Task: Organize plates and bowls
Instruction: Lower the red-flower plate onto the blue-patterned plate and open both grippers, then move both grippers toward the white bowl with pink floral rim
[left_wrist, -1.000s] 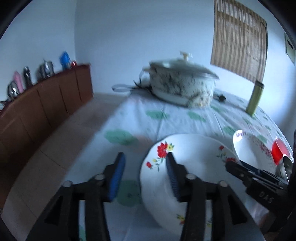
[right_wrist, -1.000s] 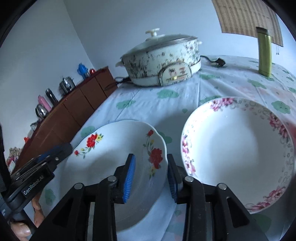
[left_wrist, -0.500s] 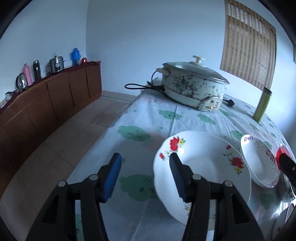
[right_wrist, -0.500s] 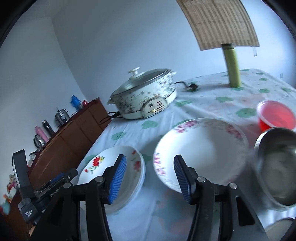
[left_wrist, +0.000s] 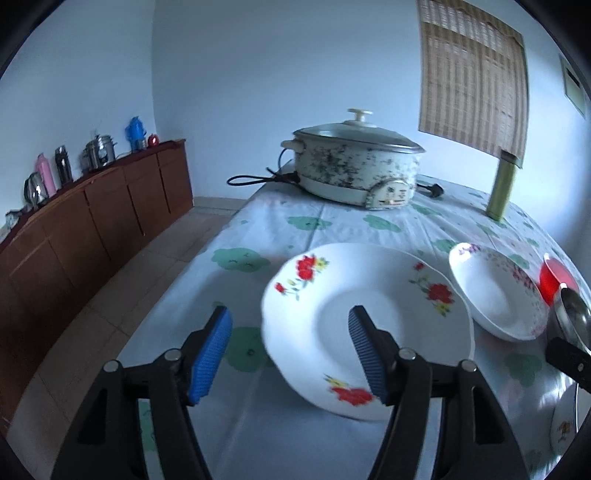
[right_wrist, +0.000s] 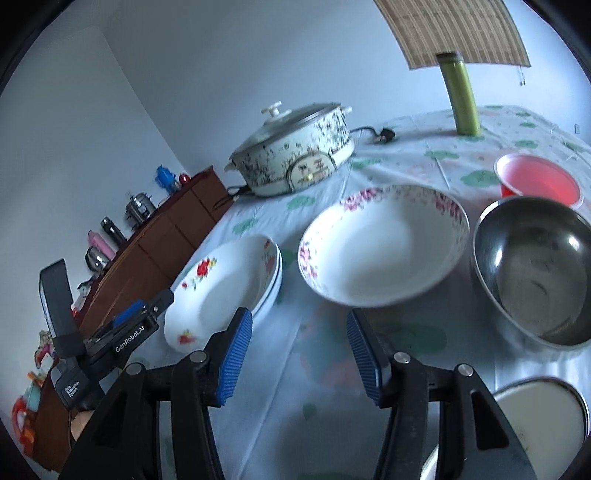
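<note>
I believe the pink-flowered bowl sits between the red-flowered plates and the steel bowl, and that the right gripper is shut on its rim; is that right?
Not quite. The right gripper is open and holds nothing; its blue pads stand apart, short of the rim, as the right wrist view shows. The rest holds: the pink-flowered bowl sits between the red-flowered plates and the steel bowl.

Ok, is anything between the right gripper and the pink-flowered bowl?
Nothing visible. The right gripper is open, with only bare tablecloth between its fingers and the pink-flowered bowl. The steel bowl sits off to the right, the red-flowered plates to the left.
</note>
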